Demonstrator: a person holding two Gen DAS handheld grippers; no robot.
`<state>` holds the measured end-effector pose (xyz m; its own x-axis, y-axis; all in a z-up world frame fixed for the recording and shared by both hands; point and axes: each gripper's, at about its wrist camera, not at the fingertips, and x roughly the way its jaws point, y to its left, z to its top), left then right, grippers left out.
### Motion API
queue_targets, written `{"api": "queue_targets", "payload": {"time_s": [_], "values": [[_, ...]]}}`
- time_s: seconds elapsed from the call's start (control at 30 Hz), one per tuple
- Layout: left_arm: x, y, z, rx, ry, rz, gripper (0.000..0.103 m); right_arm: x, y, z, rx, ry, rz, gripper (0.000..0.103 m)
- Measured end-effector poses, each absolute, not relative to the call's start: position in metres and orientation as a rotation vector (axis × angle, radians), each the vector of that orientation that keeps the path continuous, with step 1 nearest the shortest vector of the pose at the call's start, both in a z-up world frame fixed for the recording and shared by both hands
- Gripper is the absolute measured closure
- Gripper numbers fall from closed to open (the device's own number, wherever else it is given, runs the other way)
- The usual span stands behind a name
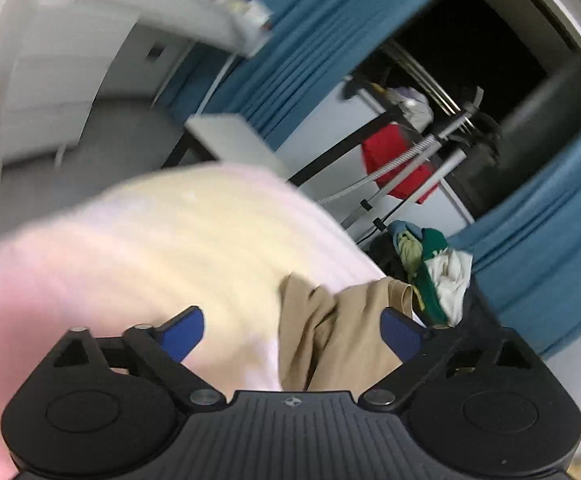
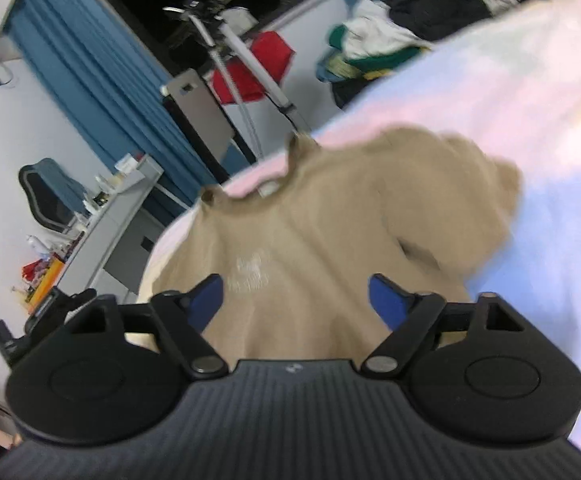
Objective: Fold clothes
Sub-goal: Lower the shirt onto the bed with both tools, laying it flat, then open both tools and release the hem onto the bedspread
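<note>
Your left gripper [image 1: 292,330] and right gripper [image 2: 295,300] both have their fingers spread wide, gripping nothing. The tan garment [image 2: 330,232] lies crumpled on the pale bed [image 2: 510,92], blurred, its lower edge hidden behind your right gripper. A clothes pile [image 1: 438,268] sits at two o'clock.

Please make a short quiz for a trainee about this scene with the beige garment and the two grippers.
1. True or false: the right gripper is clamped on the beige garment.
2. Which colour is the bed cover under the garment? A) pale pink B) dark green C) black
3. Fill in: behind the bed, a red cloth hangs beside a ____ curtain.

Key
1. False; its blue fingers stand apart, touching nothing. The left gripper is open too.
2. A
3. blue
</note>
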<state>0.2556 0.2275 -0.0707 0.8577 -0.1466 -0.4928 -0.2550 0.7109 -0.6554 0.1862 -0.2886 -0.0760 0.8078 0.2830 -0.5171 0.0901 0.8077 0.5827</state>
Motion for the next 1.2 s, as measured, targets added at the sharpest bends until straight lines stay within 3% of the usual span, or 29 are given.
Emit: {"api": "queue_targets", "payload": {"time_s": [0.1,0.13,0.4,0.5,0.53,0.57,0.8,1.0,1.1,1.2], "values": [[0.255,0.23,-0.082,-0.8,0.559,0.076,0.022,0.159,-0.292,-0.089,0.678,0.628,0.095,0.057],[0.259,0.229,-0.086,-0.799,0.568,0.078,0.026,0.156,-0.293,-0.094,0.692,0.634,0.09,0.06],[0.313,0.194,-0.13,-0.692,0.597,0.006,0.047,0.198,-0.294,-0.132,0.795,0.705,0.133,0.06],[0.328,0.185,-0.136,-0.653,0.564,0.006,0.064,0.21,-0.288,-0.145,0.792,0.742,0.15,0.06],[0.333,0.185,-0.137,-0.653,0.56,0.003,0.086,0.213,-0.287,-0.149,0.792,0.754,0.152,0.06],[0.34,0.183,-0.135,-0.634,0.582,0.005,0.1,0.215,-0.286,-0.153,0.795,0.763,0.15,0.061],[0.354,0.184,-0.057,-0.341,0.525,0.182,0.101,0.226,-0.271,-0.155,0.701,0.75,0.119,0.06],[0.351,0.211,-0.076,-0.431,0.579,0.253,0.097,0.233,-0.268,-0.154,0.671,0.744,0.099,0.06],[0.339,0.229,-0.087,-0.545,0.626,0.25,0.081,0.23,-0.269,-0.153,0.666,0.739,0.093,0.06],[0.315,0.247,-0.094,-0.647,0.649,0.25,0.056,0.227,-0.273,-0.15,0.686,0.734,0.087,0.06]]}}
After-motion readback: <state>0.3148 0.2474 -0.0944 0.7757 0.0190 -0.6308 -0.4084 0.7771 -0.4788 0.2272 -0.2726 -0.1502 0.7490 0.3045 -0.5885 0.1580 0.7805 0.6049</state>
